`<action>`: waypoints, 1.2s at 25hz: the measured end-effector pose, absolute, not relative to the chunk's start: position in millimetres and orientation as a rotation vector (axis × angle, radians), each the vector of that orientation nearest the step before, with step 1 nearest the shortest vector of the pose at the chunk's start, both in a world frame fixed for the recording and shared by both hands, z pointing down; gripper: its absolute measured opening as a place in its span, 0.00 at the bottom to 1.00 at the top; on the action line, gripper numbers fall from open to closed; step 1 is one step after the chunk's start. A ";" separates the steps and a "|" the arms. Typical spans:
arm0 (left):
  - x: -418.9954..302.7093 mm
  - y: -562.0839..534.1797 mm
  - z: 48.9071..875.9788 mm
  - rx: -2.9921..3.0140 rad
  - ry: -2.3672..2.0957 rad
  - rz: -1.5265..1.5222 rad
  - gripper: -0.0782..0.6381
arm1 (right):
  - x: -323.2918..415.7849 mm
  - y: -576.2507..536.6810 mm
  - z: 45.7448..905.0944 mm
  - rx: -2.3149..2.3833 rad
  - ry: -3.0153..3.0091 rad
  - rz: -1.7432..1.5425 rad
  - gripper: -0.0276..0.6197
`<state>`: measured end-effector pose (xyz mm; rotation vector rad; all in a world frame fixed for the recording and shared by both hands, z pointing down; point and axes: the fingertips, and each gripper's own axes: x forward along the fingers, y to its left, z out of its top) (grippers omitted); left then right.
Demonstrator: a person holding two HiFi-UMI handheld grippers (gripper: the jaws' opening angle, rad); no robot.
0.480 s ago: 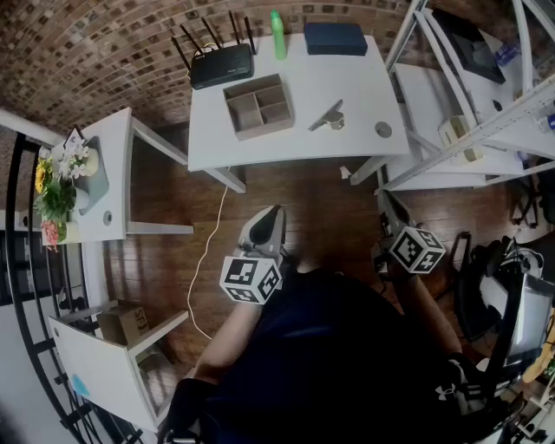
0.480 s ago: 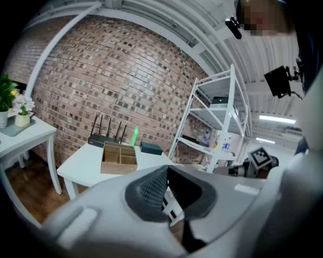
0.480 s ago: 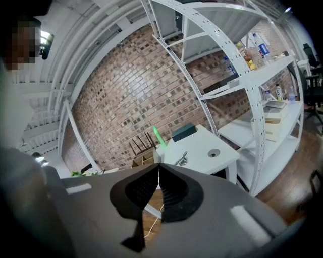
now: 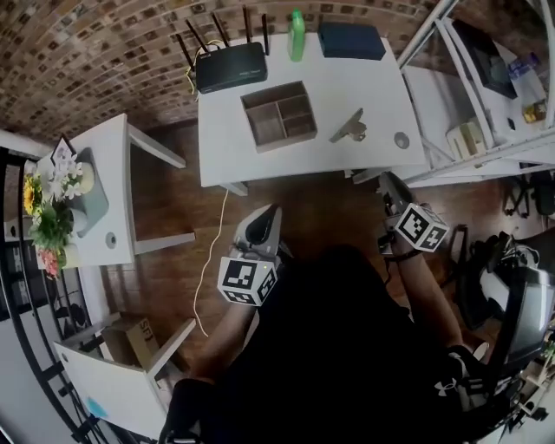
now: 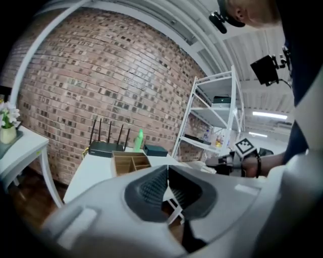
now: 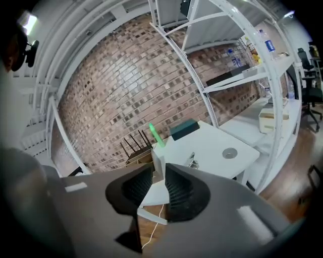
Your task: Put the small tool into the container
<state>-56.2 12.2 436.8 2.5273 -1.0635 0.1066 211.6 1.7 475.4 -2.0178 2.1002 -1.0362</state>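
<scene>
Since the earlier frame you are carrying your right gripper (image 6: 157,169) forward and up toward the white table (image 4: 260,165), and the table is now sitting a little farther right in the head view. Your left gripper (image 5: 167,170) is keeping about the same place, low in front of your body.

Nearest to you, your left gripper is pointing forward over the wooden floor (image 4: 303,208). Its jaws are meeting at the tips and are gripping nothing. Your right gripper is hovering near the table's front right corner. Its jaws are standing a narrow gap apart, with only the distant table showing through.

A pale cable (image 4: 211,260) is trailing across the floor from the table's front edge down toward your left side. To your left, a small side table (image 4: 117,186) is carrying a bunch of flowers (image 4: 48,208). White shelving (image 4: 486,143) is standing to your right.

On the table, the small tool (image 4: 349,128), a grey metal piece, is lying flat on the bare tabletop, right of centre. The container (image 4: 279,115), a shallow wooden box split into compartments, is sitting just left of the tool, and the two are lying apart, not touching. A small round disc (image 4: 401,139) is resting farther right, near the table's edge.

Along the back edge, from left to right, a black router (image 4: 230,66) with raised antennas, a green bottle (image 4: 297,23) and a dark blue box (image 4: 351,40) are lining up before the brick wall (image 4: 95,52).
</scene>
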 end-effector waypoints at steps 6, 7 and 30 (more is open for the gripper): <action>-59.2 -25.1 436.0 2.495 -1.124 0.089 0.12 | 233.2 -54.6 514.7 -2.054 2.107 -1.105 0.21; -56.9 -31.6 434.0 2.495 -1.138 0.091 0.12 | 237.6 -64.1 527.1 -2.042 2.100 -1.140 0.22; -8.1 -124.2 409.7 2.422 -1.332 0.137 0.15 | 276.5 -163.8 668.1 -1.850 1.854 -1.735 0.17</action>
